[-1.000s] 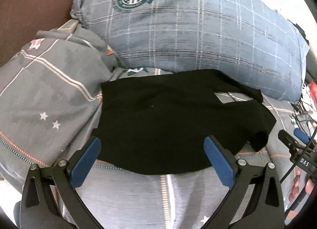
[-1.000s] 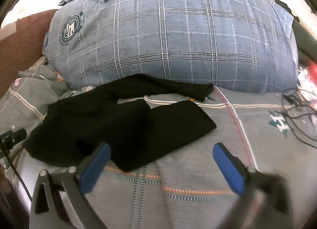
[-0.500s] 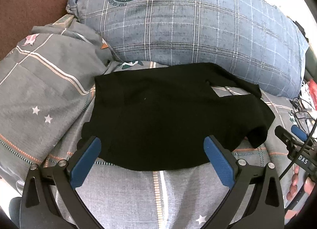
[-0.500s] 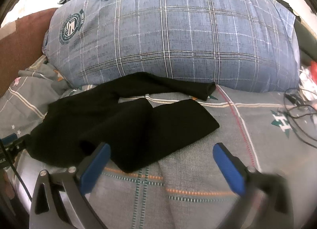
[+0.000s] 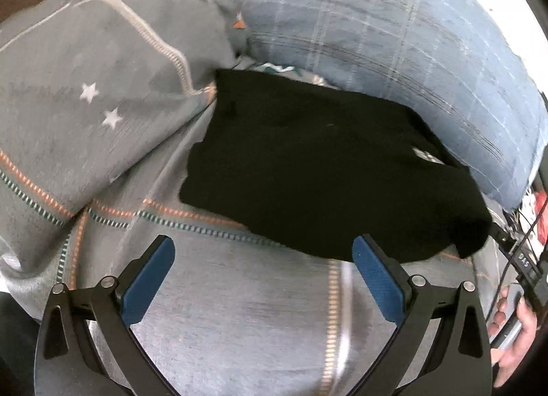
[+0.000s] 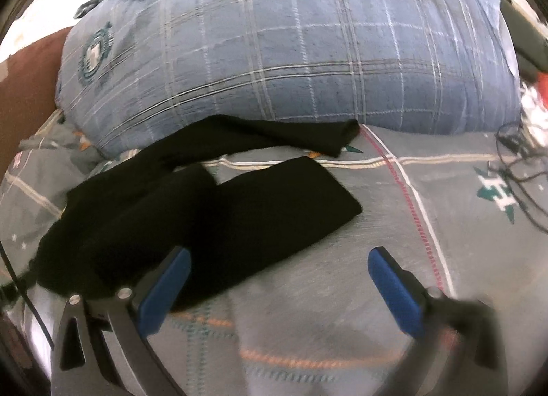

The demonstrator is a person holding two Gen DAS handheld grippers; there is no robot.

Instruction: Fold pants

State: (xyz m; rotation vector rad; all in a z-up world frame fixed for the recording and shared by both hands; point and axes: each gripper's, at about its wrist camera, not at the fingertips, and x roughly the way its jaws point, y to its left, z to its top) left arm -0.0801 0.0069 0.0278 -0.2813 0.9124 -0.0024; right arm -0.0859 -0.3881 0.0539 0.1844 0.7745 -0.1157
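The black pants (image 6: 191, 211) were spread on the grey bed cover (image 6: 342, 293), just in front of the big blue checked pillow (image 6: 291, 46). One leg was seen lying against the pillow and the other leg nearer, with a gap of bed cover between them. The folding looked not yet begun; this was judged to be the reaching step.

The left tongs (image 5: 263, 274) were held wide open with nothing in them, close to the near edge of the pants. The right tongs (image 6: 279, 281) were wide open and empty too, by the near leg.

Next, an edge of cloth would likely need to be pinched by each pair and one leg laid over the other. The pants looked soft, thin and floppy, so they could bunch up. The blue pads (image 5: 149, 279) looked flat and a bit rough.
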